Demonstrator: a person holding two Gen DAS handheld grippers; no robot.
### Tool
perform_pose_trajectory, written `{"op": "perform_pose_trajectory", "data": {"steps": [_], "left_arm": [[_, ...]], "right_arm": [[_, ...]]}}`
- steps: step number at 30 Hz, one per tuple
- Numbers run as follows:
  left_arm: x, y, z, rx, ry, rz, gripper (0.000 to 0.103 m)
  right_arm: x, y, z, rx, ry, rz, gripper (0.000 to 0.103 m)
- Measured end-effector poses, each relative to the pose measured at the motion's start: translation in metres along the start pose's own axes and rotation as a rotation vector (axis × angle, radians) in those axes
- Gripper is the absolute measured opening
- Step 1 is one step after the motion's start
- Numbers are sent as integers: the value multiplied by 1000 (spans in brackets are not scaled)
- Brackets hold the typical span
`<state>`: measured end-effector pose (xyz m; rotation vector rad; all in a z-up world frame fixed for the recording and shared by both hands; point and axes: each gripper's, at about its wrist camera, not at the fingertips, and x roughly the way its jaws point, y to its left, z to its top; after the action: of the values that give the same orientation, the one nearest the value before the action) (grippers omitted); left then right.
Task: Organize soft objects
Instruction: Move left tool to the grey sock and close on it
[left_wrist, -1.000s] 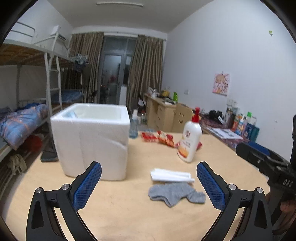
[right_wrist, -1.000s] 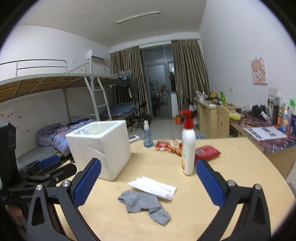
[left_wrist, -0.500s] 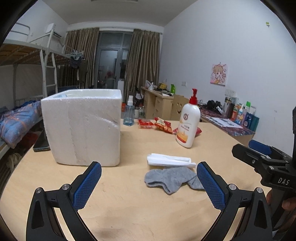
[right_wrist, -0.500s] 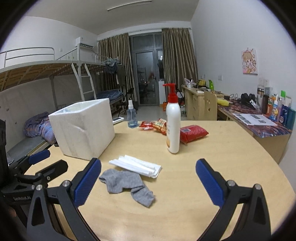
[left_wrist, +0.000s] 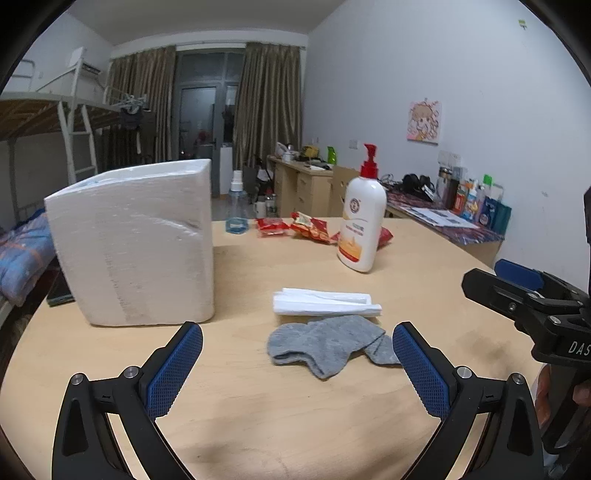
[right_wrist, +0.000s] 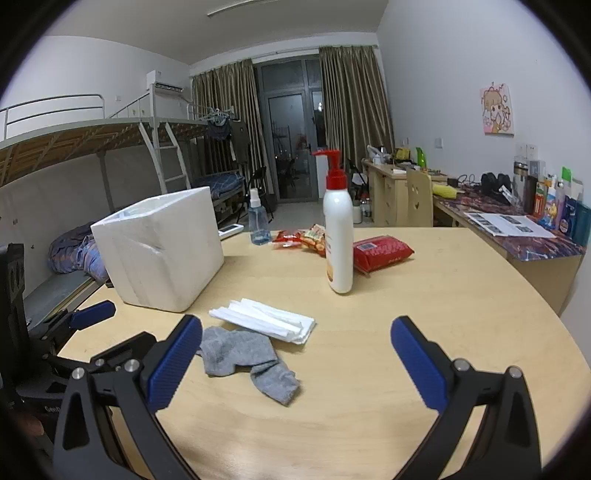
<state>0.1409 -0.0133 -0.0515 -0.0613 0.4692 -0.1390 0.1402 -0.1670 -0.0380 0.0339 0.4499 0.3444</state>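
Dim, cool indoor light; sharp centre, fisheye-bent edges, dark corners.

The only lettering that reads clearly is "DAS", white on the black body of the right gripper, off to the right of the left gripper's fingers; the word runs on past the edge of the left wrist view. Ahead of both grippers, the lotion bottle bears a round red emblem and lines of print, too small to read. The red packet beyond it carries a barcode label, illegible
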Motion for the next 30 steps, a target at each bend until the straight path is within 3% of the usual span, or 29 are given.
{"op": "perform_pose_trajectory", "data": {"steps": [8, 16, 24, 30], "left_arm": [[21, -12, 1, 34, 51, -43, 103], [56, -16, 3, 29, 168, -26, 103], [80, -24, 4, 43, 211, -25, 103], [95, -23, 5, 41, 254, -11, 89]], "right_arm": [[5, -13, -3, 17, 23, 1, 103], [18, -26, -3, 41, 65, 21, 103], [38, -35, -3, 45, 120, 72, 103], [59, -28, 5, -18, 179, 104, 103]]}}
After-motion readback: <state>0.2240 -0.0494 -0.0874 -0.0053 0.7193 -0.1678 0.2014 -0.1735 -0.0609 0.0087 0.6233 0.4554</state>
